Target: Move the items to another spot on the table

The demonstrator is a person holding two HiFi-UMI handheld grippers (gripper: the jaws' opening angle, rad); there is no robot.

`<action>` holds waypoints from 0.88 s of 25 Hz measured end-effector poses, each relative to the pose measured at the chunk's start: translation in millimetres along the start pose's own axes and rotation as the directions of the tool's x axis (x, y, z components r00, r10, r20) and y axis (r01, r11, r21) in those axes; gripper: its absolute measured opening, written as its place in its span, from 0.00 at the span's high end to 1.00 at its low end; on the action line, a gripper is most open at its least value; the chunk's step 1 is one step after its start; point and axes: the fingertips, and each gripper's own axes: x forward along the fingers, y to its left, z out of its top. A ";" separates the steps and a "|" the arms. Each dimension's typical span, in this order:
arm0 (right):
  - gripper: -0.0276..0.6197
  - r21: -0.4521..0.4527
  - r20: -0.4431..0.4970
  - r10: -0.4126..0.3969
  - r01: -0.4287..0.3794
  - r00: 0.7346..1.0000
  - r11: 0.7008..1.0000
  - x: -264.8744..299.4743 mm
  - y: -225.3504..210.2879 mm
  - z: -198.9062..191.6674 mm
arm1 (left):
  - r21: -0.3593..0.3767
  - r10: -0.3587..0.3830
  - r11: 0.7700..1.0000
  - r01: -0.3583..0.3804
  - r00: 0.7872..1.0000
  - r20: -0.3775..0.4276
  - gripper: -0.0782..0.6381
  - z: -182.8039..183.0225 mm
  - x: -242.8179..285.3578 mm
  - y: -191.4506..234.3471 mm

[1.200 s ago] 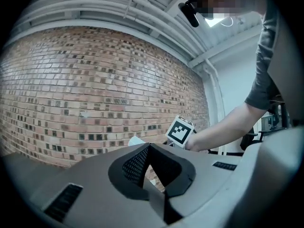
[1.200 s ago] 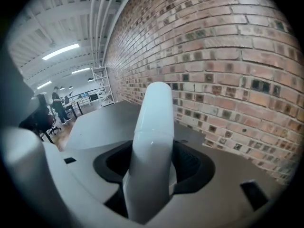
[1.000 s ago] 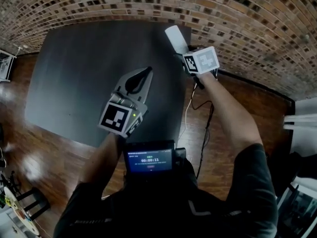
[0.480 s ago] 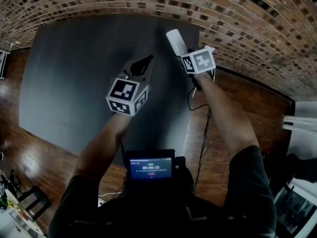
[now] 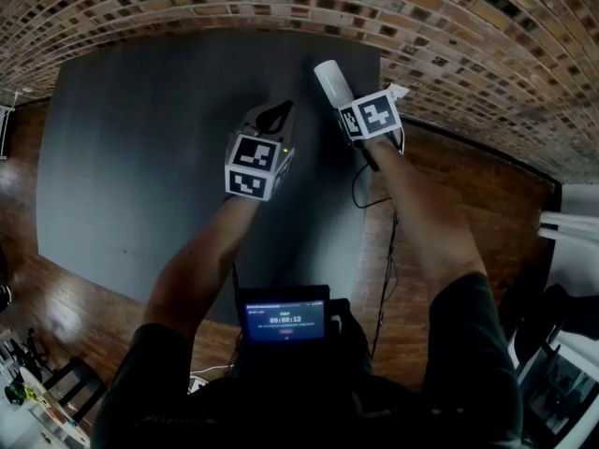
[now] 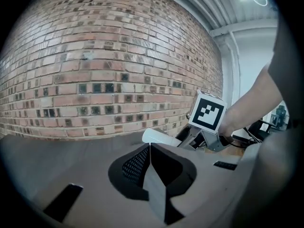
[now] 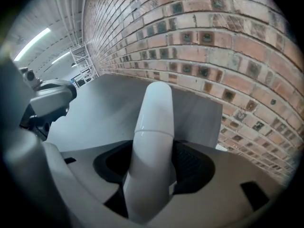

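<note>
White bottle pinched between the jaws of the right gripper near the dark table's far edge; left gripper jaws pressed together, empty.

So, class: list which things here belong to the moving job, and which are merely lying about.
Job: white bottle; right tongs gripping it; left tongs, closed, empty; dark table.
Lying about: black cable on the floor; brick wall; small screen.
</note>
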 end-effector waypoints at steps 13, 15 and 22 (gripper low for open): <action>0.55 -0.013 -0.100 0.008 -0.010 0.995 1.000 18.8 1.3 -19.6 | 0.002 -0.007 1.000 0.008 0.998 -0.063 0.89 -20.9 17.0 12.0; 0.54 -0.005 -0.117 0.030 -0.031 0.993 1.000 19.0 3.8 -21.8 | 0.007 0.003 1.000 -0.002 0.998 -0.064 0.89 -18.7 13.2 12.4; 0.35 -0.005 -0.124 0.050 -0.051 0.991 0.999 16.5 18.8 -23.4 | -0.008 0.014 1.000 -0.014 0.999 -0.034 0.89 0.6 -5.7 18.3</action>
